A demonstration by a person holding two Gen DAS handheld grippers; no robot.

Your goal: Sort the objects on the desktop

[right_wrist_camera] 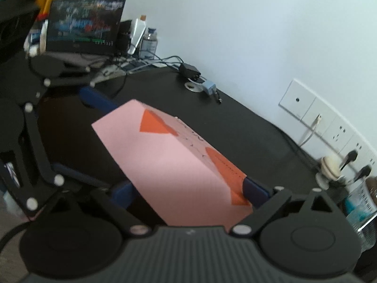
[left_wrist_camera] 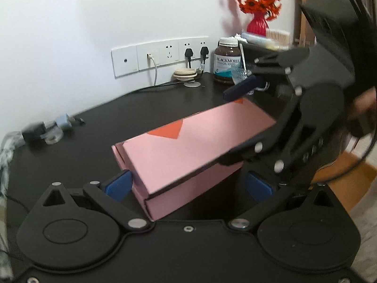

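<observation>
**Holding a pink box between two grippers above a black desk**

Tilting over the black desk (left_wrist_camera: pixel 70 122), a long pink cardboard box (left_wrist_camera: pixel 188 146) with orange triangles lies between both tools. The left gripper (left_wrist_camera: pixel 188 186) has one blue pad touching the box's near end; the other pad stands clear, so its jaws are released. The right gripper (right_wrist_camera: pixel 188 193) straddles the opposite end, both blue pads against the box sides, grasping it. A brown supplement jar (left_wrist_camera: pixel 227 61) and red vase (left_wrist_camera: pixel 258 24) stand by the wall.

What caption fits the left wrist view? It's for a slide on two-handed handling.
Both claws, left and right, straddle a pink box tilted above a black desk.
</observation>
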